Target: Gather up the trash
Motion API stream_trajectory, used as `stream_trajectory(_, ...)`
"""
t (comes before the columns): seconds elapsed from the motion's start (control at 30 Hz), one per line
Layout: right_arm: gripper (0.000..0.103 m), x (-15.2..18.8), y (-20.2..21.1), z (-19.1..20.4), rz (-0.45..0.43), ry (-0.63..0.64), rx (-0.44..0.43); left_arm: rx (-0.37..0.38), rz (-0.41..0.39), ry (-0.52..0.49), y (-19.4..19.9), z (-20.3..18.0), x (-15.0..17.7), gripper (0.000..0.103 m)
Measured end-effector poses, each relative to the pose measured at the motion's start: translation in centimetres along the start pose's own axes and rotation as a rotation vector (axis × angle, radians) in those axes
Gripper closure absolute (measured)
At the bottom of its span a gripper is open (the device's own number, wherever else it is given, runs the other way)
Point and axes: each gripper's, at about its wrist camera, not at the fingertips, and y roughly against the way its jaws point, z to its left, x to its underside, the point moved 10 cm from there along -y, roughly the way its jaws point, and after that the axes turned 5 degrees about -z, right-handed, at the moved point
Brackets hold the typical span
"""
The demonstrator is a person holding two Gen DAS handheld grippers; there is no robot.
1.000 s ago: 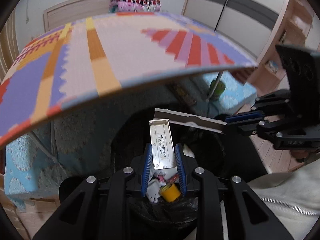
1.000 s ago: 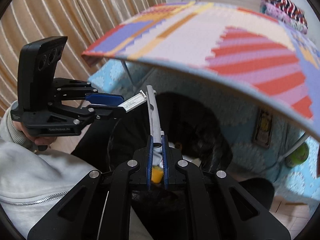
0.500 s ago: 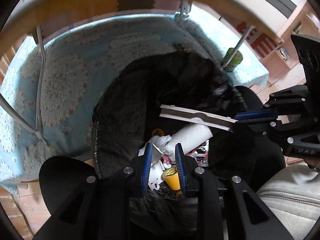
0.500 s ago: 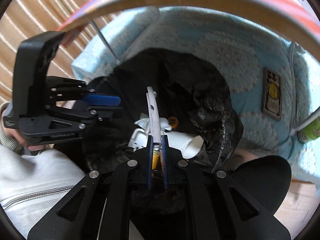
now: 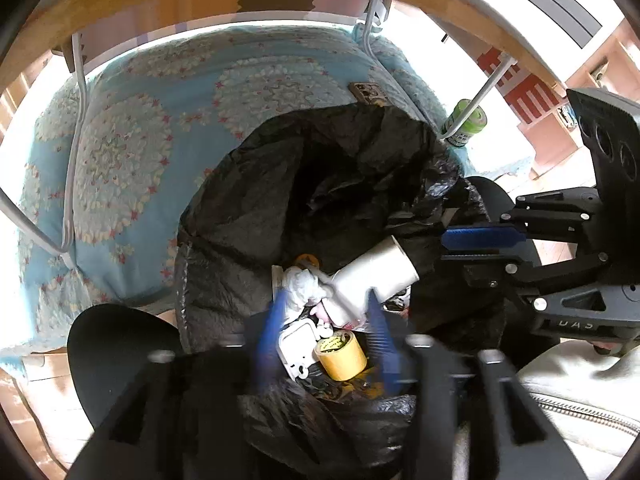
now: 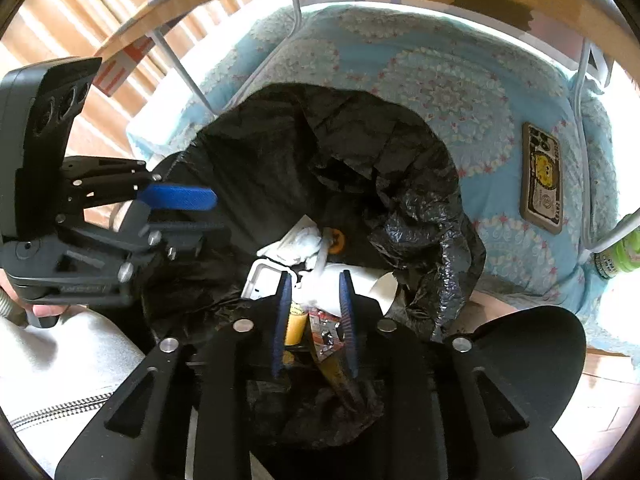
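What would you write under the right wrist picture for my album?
Right tool open above the black trash bag, with a white paper cup inside.

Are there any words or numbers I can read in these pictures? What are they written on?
Nothing reads clearly.
Right gripper body: raised letters, mirrored and too faint to read.
Left gripper body: a small label, blurred.
Phone case on the blue blanket: a yellow cartoon and tiny print, too small.
Green can: label print, too small.
Yellow tape roll and red wrapper in the black trash bag: markings, unreadable.
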Motion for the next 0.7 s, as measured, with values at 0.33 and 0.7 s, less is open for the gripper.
stream_trajectory(0.33, 0.057, -0.8, 3.6, 1.3, -0.055, 0.027, 0.008, 0.016, -0.085, -0.038, 4.4, -1.6, -1.2, 0.051)
stream_trajectory(0.7, 0.034, -0.7, 8.3, 3.6, -0.096, 0.059, -0.016, 0.028, -0.161, -0.074, 10.1, -3.4, -1.6, 0.035)
